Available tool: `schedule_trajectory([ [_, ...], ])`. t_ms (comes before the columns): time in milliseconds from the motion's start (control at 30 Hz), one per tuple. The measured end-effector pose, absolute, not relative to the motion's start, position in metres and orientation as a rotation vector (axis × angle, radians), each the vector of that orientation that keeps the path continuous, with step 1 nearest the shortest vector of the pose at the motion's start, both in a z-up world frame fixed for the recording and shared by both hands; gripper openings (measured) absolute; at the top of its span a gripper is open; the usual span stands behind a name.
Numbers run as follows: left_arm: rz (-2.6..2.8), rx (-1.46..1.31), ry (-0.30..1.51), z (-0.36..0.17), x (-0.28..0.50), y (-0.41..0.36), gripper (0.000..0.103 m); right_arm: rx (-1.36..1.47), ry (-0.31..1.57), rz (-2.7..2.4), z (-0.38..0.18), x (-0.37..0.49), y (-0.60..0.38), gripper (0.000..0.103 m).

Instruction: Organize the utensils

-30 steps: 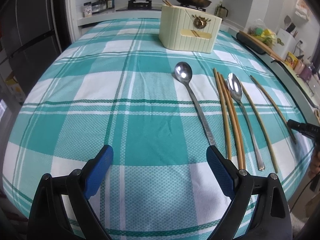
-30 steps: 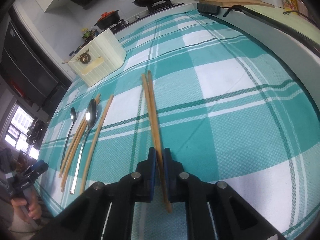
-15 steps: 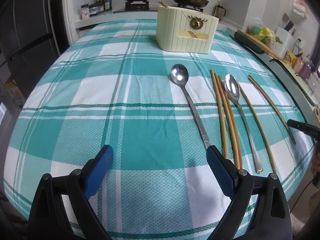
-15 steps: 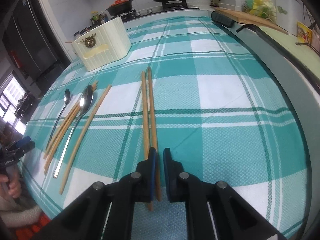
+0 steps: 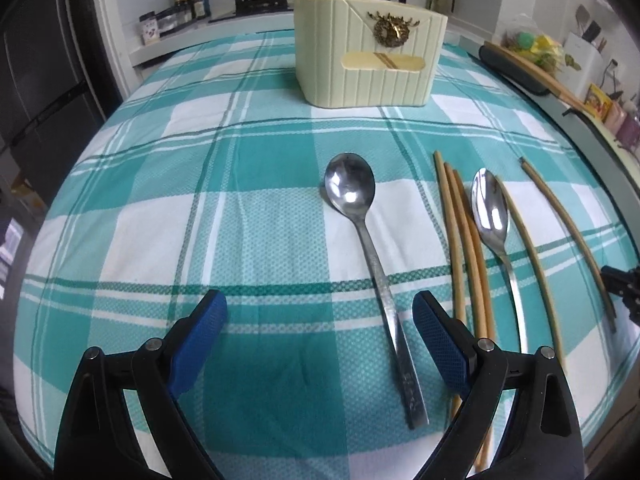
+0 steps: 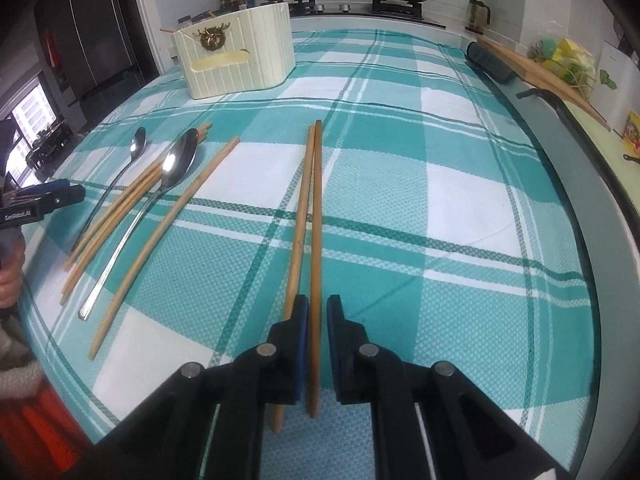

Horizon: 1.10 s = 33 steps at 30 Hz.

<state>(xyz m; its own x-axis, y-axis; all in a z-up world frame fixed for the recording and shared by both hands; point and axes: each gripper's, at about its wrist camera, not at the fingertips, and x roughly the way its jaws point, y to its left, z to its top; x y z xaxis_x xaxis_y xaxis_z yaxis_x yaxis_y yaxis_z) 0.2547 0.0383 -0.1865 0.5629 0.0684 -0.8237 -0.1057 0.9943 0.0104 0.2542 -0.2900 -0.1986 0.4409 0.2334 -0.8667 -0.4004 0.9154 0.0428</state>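
The left gripper [image 5: 319,336] hangs low over the table [image 5: 132,208] with its blue fingers [image 5: 198,330] spread wide; the handle of a spoon [image 5: 370,248] lies between them, nearer the right finger, its end just short of the frame's lower part; its long axis runs straight away from the camera, bowl at the far end, face up. Right of it lie three chopsticks [image 5: 466,248] close together, their near ends hidden behind the finger; next a second spoon [image 5: 494,220], bowl also far; then two more sticks, the outer one [image 5: 568,236] reaching toward the right gripper [image 5: 622,288], which is cut off at the frame edge.

In the right wrist view the right gripper [image 6: 317,312] has its fingers [image 6: 340,320] nearly together with a narrow gap either side of one chopstick [image 6: 316,240]; whether the pads touch it is hard to tell; a second stick [image 6: 298,240] passes outside and under the left finger. Both sticks point away, far tips touching.

Beyond everything stands the cream holder [image 5: 368,52], one stick tip poking from its back corner; its inside is not visible.
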Motion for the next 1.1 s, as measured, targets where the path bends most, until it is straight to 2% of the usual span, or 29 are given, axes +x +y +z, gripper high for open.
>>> schedule_trajectory([
  [400, 0.151, 0.025, 0.986, -0.197, 0.253, 0.043, 0.098, -0.259, 1.011, 0.392, -0.200, 0.255, -0.272, 0.015],
  [467, 0.151, 0.032, 0.993, -0.197, 0.254, 0.046, 0.098, -0.238, 1.012, 0.391, -0.200, 0.258, -0.271, 0.021],
  [500, 0.150, 0.039, 0.997, -0.196, 0.254, 0.047, 0.098, -0.227, 1.016, 0.399, -0.200, 0.260, -0.271, 0.031],
  [533, 0.149, 0.046, 1.001, -0.196, 0.255, 0.049, 0.098, -0.226, 1.022, 0.407, -0.200, 0.261, -0.269, 0.035],
  [800, 0.146, 0.088, 1.025, -0.195, 0.259, 0.058, 0.098, -0.306, 1.063, 0.434, -0.199, 0.270, -0.262, 0.035],
  [1100, 0.091, 0.108, 1.030, -0.195, 0.272, 0.053, 0.097, -0.267, 1.098, 0.429, -0.198, 0.279, -0.272, 0.035],
])
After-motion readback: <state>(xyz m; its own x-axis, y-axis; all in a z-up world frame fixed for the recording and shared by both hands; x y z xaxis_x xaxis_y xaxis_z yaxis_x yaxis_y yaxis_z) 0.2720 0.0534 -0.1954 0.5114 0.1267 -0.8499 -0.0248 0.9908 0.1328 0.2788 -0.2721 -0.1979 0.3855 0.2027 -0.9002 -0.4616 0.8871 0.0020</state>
